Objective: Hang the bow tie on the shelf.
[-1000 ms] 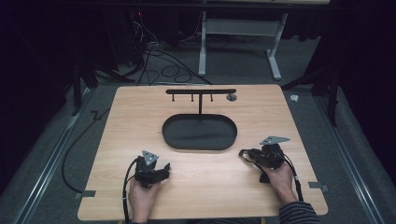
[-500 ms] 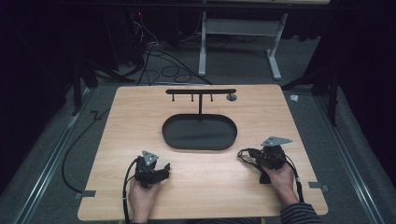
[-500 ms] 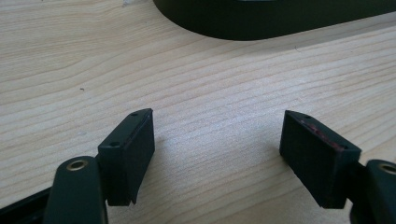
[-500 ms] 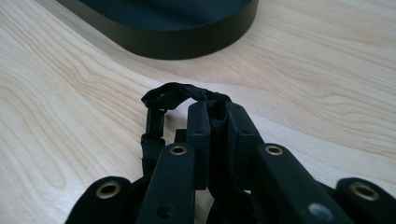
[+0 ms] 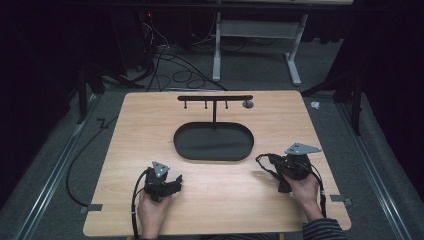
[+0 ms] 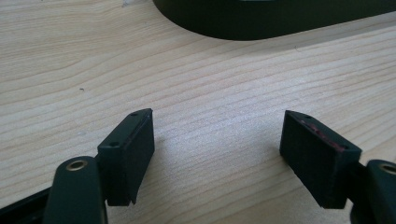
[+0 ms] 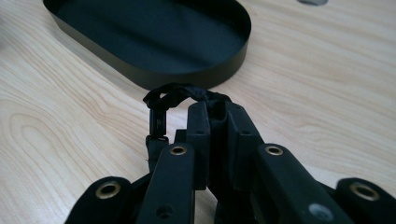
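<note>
Clamping a black band [image 7: 175, 93], the right gripper [image 7: 218, 109] has its fingers [image 7: 198, 126] closed tight on it low in the right gripper view, just short of the black oval tray [image 7: 205, 77]. In the high view that gripper [image 5: 274, 167] sits lower right on the desk [image 5: 135, 135]. Lower left, the left gripper [image 5: 176, 181] holds its fingers [image 6: 135, 144] spread wide, nothing between them.

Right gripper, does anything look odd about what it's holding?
Nothing looks damaged. The right gripper is shut on a black strap, which loops loosely out to one side near the black tray.
</note>
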Available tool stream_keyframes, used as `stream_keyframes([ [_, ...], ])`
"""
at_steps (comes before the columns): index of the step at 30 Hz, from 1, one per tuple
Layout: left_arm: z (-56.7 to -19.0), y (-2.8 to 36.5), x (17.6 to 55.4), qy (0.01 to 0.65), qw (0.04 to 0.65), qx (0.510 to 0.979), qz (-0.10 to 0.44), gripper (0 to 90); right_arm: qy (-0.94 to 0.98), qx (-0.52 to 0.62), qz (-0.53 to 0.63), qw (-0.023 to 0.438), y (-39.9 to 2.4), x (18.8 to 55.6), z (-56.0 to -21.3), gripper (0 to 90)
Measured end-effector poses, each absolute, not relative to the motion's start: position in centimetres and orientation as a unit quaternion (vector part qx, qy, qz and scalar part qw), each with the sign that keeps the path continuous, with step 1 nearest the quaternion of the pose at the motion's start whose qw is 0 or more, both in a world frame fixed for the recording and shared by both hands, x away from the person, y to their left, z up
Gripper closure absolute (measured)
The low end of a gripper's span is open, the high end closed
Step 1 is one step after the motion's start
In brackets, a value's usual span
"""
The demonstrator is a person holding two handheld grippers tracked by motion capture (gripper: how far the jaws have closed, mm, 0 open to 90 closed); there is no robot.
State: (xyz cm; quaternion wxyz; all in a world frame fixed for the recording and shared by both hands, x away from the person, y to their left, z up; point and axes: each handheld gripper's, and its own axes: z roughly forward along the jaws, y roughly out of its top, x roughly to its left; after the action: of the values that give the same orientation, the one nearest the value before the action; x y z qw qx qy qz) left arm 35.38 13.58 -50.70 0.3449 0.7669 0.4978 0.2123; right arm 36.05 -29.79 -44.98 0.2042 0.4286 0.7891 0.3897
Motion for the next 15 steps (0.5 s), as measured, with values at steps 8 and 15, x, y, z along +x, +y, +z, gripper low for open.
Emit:
stream_keyframes([
  [8,-50.7,13.6,35.4,0.498,0.345,0.767,0.213,26.8,0.784,0.418,0.406,0.214,-29.7,35.6,-43.4,83.1],
  [15,-50.7,13.6,35.4,0.498,0.346,0.767,0.213,26.9,0.782,0.417,0.408,0.221,-29.5,35.9,-42.9,83.1],
])
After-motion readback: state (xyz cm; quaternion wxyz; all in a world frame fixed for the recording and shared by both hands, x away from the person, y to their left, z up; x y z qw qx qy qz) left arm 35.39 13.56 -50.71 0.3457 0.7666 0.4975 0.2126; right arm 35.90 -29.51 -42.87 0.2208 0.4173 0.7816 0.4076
